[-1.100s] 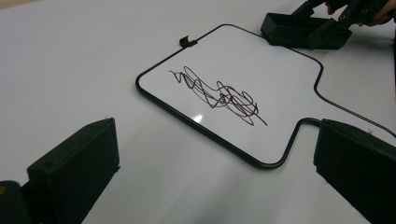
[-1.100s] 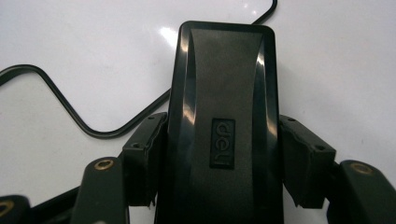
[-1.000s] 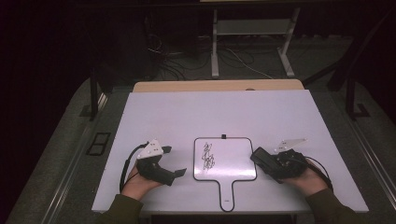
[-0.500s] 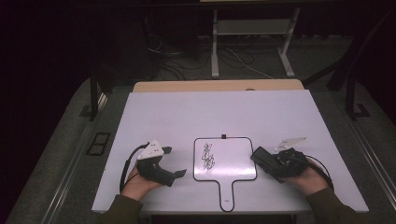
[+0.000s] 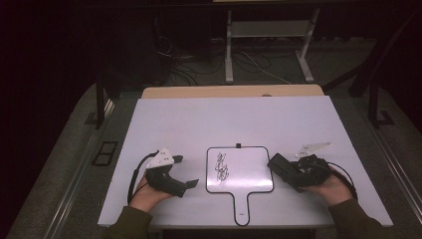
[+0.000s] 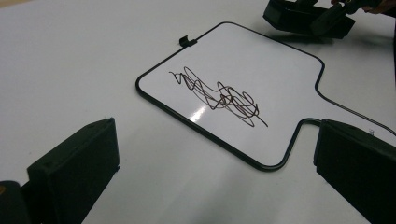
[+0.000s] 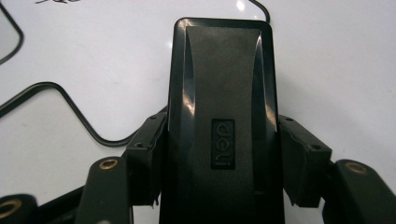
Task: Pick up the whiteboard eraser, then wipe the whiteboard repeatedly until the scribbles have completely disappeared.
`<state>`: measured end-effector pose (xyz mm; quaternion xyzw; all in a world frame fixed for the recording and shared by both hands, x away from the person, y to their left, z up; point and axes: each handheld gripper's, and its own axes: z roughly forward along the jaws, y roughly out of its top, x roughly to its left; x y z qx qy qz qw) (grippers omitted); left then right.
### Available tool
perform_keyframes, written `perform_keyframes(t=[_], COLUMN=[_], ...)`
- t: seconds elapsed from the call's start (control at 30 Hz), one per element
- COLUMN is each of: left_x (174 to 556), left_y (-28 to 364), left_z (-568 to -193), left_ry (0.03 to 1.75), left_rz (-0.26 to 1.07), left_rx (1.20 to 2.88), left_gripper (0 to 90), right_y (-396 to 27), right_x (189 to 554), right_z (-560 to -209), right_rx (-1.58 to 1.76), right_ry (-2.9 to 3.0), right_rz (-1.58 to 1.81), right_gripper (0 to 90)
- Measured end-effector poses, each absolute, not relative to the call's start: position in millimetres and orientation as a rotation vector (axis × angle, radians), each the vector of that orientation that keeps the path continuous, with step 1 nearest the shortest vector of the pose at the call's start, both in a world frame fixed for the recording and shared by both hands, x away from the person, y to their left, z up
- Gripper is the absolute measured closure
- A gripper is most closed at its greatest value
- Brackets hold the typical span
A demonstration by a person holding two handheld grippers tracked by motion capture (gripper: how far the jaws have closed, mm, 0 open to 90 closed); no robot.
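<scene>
A small handled whiteboard [image 5: 249, 167] lies flat near the table's front edge, with a dark scribble [image 5: 221, 168] on its left half. In the left gripper view the whiteboard [image 6: 271, 65] and its scribble [image 6: 219, 95] lie just ahead of the jaws. My left gripper [image 5: 185, 172] rests on the table left of the board, open and holding nothing. My right gripper [image 5: 293, 174] sits at the board's right edge, shut on a black eraser [image 5: 280, 167]. In the right gripper view the eraser [image 7: 219, 84] is clamped between both pads, its end over the white table.
The white table top [image 5: 239, 119] stretches far behind the board. A wooden table edge [image 5: 229, 91] adjoins its back. Beyond it, metal frame legs [image 5: 229, 50] and loose cables sit on the dark floor. A small black clip [image 5: 238, 145] sits on the board's far edge.
</scene>
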<state>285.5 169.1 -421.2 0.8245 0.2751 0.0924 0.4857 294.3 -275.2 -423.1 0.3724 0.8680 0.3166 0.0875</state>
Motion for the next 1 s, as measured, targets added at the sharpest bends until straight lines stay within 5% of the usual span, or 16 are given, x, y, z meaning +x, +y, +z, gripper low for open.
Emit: perform_keyframes(t=[1.0], left_x=[283], left_y=[169], left_z=[-421], left_ry=[0.669], left_rz=[0.226], left_rx=[2.007], left_gripper=[0.0], right_y=[-230], right_x=[330], right_z=[-392], right_rx=[0.895], right_ry=[2.655], right_rz=[1.005], right_gripper=[38.8])
